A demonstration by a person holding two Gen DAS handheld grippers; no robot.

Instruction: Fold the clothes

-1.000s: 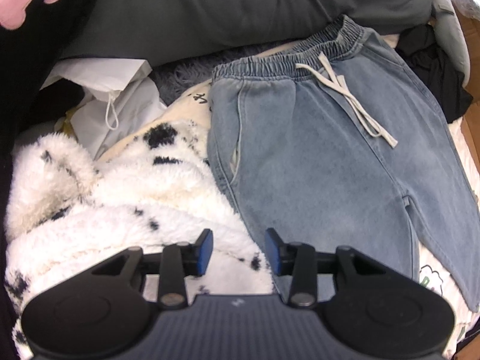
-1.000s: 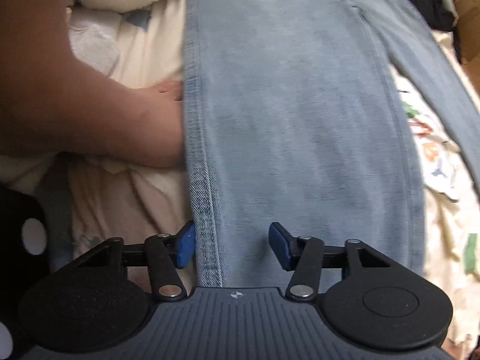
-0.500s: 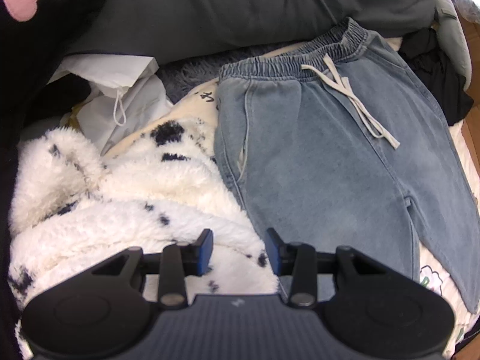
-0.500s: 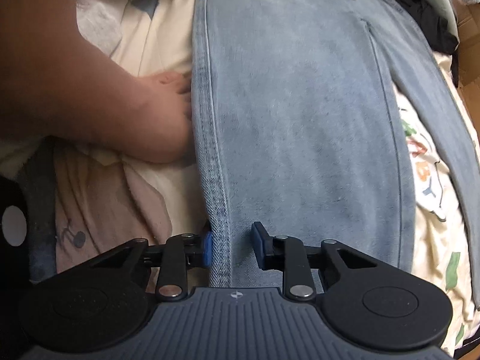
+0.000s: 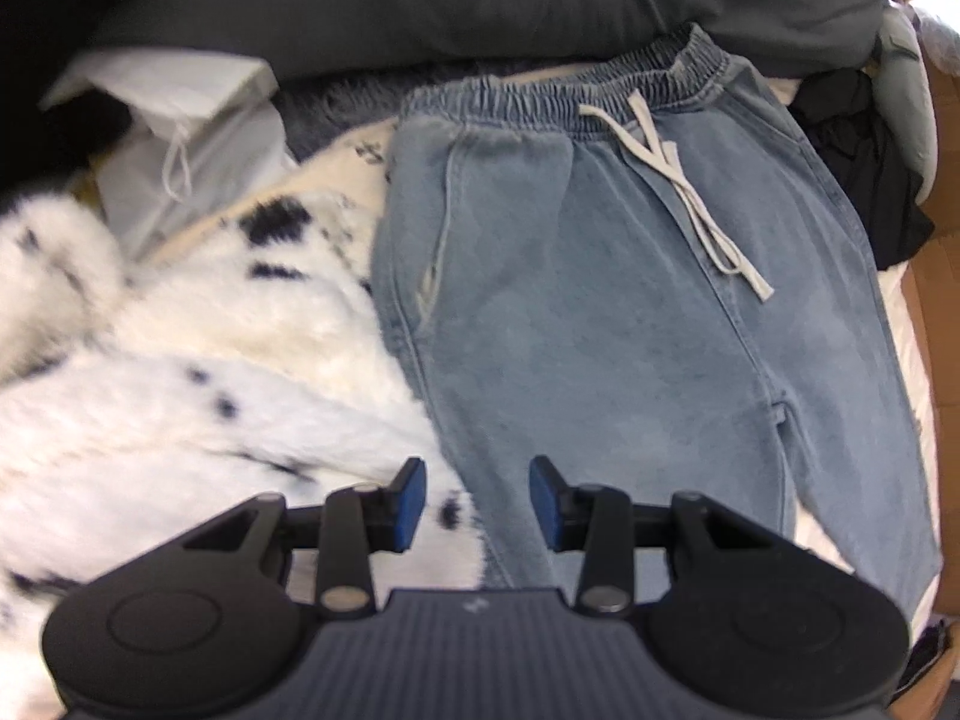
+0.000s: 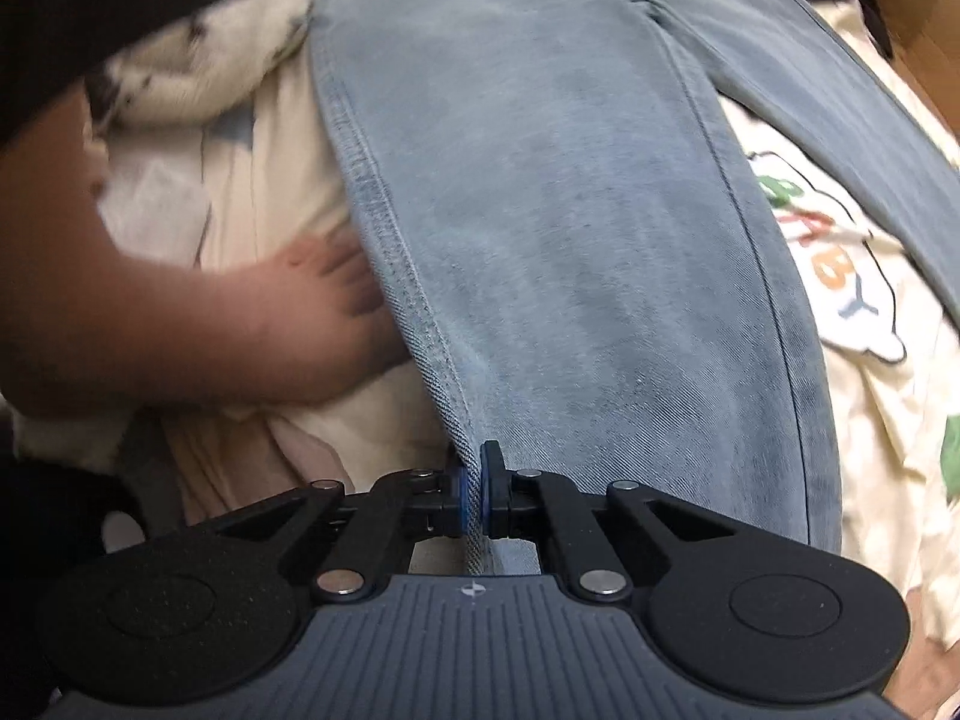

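Your right claw (image 6: 472, 501) has just clamped shut on the side seam of the one pair of jeans (image 6: 570, 252), which a second ago lay loose between its open fingers, so you can start the fold. The jeans stretch ahead of it. Your left claw (image 5: 478, 504) stays released, holding nothing, over the jeans' edge beside one fluffy spotted garment (image 5: 198, 372). Two claws, one bare foot (image 6: 312, 312).

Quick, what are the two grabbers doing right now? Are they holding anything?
Left gripper: open, holding nothing, hanging over the jeans and the fluffy white coat.
Right gripper: closed, pinching the seam edge of the jeans leg.
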